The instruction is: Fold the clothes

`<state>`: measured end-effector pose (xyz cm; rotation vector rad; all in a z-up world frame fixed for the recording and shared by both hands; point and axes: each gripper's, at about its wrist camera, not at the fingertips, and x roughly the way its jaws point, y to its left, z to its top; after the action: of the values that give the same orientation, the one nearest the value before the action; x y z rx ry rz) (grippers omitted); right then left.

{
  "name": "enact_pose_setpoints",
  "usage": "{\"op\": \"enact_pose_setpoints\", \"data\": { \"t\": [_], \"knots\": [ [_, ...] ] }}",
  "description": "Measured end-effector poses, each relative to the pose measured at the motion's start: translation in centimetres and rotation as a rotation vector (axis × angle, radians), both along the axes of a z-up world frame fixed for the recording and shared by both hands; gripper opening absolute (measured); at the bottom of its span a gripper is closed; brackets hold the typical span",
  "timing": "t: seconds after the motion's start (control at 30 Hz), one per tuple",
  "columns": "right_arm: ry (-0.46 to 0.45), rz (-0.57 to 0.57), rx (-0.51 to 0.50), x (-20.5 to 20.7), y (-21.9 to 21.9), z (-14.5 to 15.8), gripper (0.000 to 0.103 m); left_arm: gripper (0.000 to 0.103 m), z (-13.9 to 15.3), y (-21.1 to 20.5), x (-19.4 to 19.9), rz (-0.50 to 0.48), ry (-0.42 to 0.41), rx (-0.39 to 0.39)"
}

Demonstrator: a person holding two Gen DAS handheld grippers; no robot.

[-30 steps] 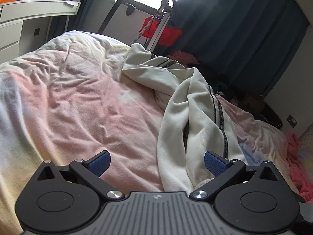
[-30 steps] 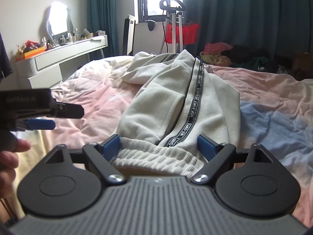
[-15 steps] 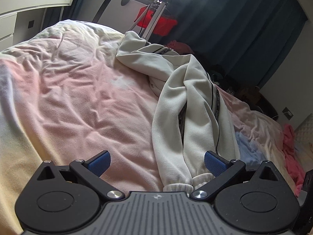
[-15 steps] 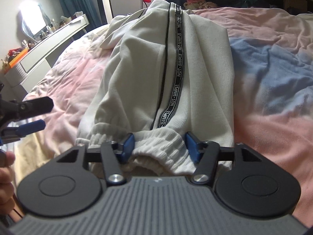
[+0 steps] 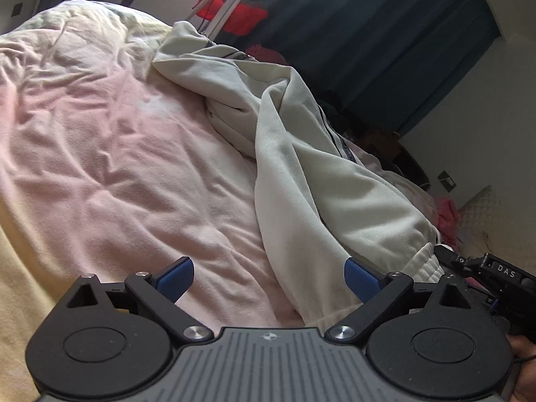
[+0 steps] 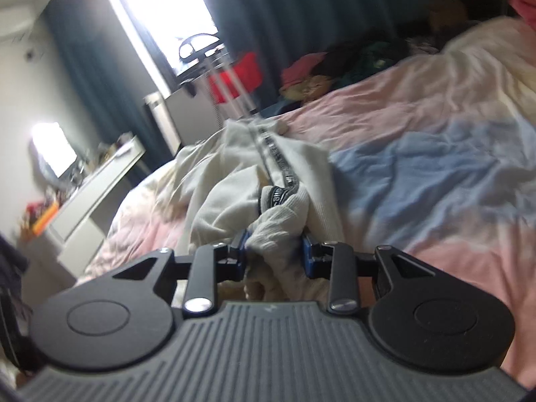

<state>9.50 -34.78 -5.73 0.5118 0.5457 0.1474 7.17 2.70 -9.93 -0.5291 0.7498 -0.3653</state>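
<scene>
Cream track trousers [image 5: 301,174] with a black lettered side stripe [image 6: 278,164] lie lengthwise on a rumpled pink and blue bedspread [image 5: 110,154], legs bunched and partly twisted over one another, far end heaped toward the window side. Right gripper [image 6: 274,251]: blue pads drawn narrow and clamped on the ribbed cuff [image 6: 281,221], which bulges up between them; the cuff is raised off the bedspread, and the cloth behind it runs in a slack ridge. Left gripper [image 5: 268,276]: pads spread wide, nothing between them, hovering low over the bedspread just beside the near edge of the trouser leg; its right pad [image 5: 360,278] lies against or just over the cloth, which of the two cannot be told. In the left wrist view the right gripper's body shows at the right margin, beside the cuff.

Step in hand, as judged: one leg end is taken up, either to straighten the garment or to carry the cuff over toward the waistband. The next move calls for a second hold on the other cuff or edge, level with the first, so that the cloth travels flat and not in a twisted rope.
</scene>
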Motion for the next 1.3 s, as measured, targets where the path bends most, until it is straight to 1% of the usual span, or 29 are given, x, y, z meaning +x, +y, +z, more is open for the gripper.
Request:
{"op": "enact_pose_setpoints", "data": {
  "t": [0.1, 0.17, 0.3, 0.37, 0.4, 0.43, 0.47, 0.5, 0.53, 0.57, 0.63, 0.67, 0.7, 0.8, 0.87, 0.9, 0.93, 0.97, 1.0, 1.03, 1.1, 1.13, 1.2, 1.23, 1.27, 1.3],
  "knots": [
    [0.034, -0.085, 0.097, 0.1, -2.7, -0.7, 0.034, 0.095, -0.7, -0.7, 0.3, -0.057, 0.033, -0.068],
    [0.03, -0.07, 0.082, 0.1, -2.3, -0.7, 0.034, 0.095, -1.2, -1.4, 0.4, -0.095, 0.056, -0.123],
    [0.019, -0.032, 0.042, 0.2, -1.3, -0.8, 0.034, 0.093, -2.4, -4.0, 1.3, -0.131, 0.131, -0.202],
    [0.013, -0.013, 0.022, 0.2, -0.7, -0.8, 0.034, 0.091, -2.7, -5.7, 1.8, -0.153, 0.141, -0.188],
    [0.01, -0.004, 0.012, 0.2, -0.5, -0.8, 0.034, 0.088, -2.8, -6.6, 2.1, -0.165, 0.145, -0.177],
    [0.008, 0.006, 0.002, 0.2, -0.2, -0.8, 0.034, 0.082, -2.9, -7.4, 2.2, -0.178, 0.143, -0.154],
    [0.005, 0.015, -0.008, 0.3, 0.1, -0.8, 0.034, 0.077, -2.8, -8.2, 2.2, -0.183, 0.134, -0.104],
    [0.001, 0.005, -0.007, 0.2, -0.1, -0.8, 0.034, 0.065, -2.7, -8.9, 2.0, -0.188, 0.116, -0.04],
    [-0.002, -0.007, -0.003, 0.2, -0.3, -0.9, 0.034, 0.055, -2.5, -9.2, 1.8, -0.194, 0.087, 0.009],
    [-0.006, -0.02, 0.0, 0.2, -0.5, -1.0, 0.034, 0.05, -2.2, -9.1, 1.6, -0.189, 0.071, 0.029],
    [-0.013, -0.044, 0.006, 0.1, -0.9, -1.2, 0.034, 0.028, -1.7, -8.8, 1.2, -0.176, 0.04, 0.065],
    [-0.011, -0.07, 0.034, 0.1, -1.6, -1.3, 0.034, 0.027, -1.5, -8.1, 1.0, -0.15, 0.032, 0.056],
    [-0.01, -0.097, 0.054, 0.0, -2.2, -1.4, 0.03, 0.025, -1.2, -7.0, 0.9, -0.121, 0.029, 0.026],
    [0.017, -0.164, 0.087, -0.2, -3.5, -2.2, 0.027, 0.022, 0.0, -3.2, 0.8, -0.023, 0.019, -0.055],
    [0.041, -0.181, 0.09, -0.1, -3.7, -2.6, 0.026, 0.022, 0.6, -0.4, 0.9, 0.039, 0.016, -0.097],
    [0.055, -0.193, 0.075, -0.1, -3.7, -2.9, 0.025, 0.022, 0.8, 0.8, 1.0, 0.069, 0.017, -0.115],
    [0.07, -0.206, 0.059, -0.2, -3.6, -3.2, 0.006, 0.022, 1.0, 1.8, 1.1, 0.108, 0.02, -0.106],
    [0.091, -0.237, 0.014, -0.2, -3.4, -3.2, 0.003, 0.022, 1.0, 2.7, 1.2, 0.142, 0.028, -0.08],
    [0.104, -0.265, -0.004, -0.3, -3.7, -3.5, 0.003, 0.022, 0.8, 3.3, 1.4, 0.166, 0.05, -0.055],
    [0.117, -0.292, -0.018, -0.4, -4.0, -3.7, 0.003, 0.023, 0.4, 4.0, 1.7, 0.163, 0.081, -0.043],
    [0.157, -0.291, 0.057, -0.3, -4.8, -4.5, 0.003, 0.024, -0.2, 5.2, 2.0, 0.155, 0.138, -0.017],
    [0.174, -0.269, 0.115, -0.2, -5.0, -5.1, 0.005, 0.026, -0.1, 5.1, 1.7, 0.142, 0.137, 0.022],
    [0.184, -0.214, 0.159, -0.1, -4.4, -5.3, 0.005, 0.031, 1.0, 4.1, 0.7, 0.11, 0.091, 0.137],
    [0.18, -0.17, 0.154, 0.0, -3.7, -5.1, 0.006, 0.034, 1.7, 3.6, -0.2, 0.094, 0.061, 0.196],
    [0.175, -0.14, 0.137, -0.1, -3.0, -4.8, 0.006, 0.035, 2.4, 3.1, -1.1, 0.078, 0.032, 0.254],
    [0.169, -0.111, 0.118, -0.1, -2.4, -4.5, 0.007, 0.04, 3.0, 2.8, -1.7, 0.053, 0.007, 0.306]
  ]
}}
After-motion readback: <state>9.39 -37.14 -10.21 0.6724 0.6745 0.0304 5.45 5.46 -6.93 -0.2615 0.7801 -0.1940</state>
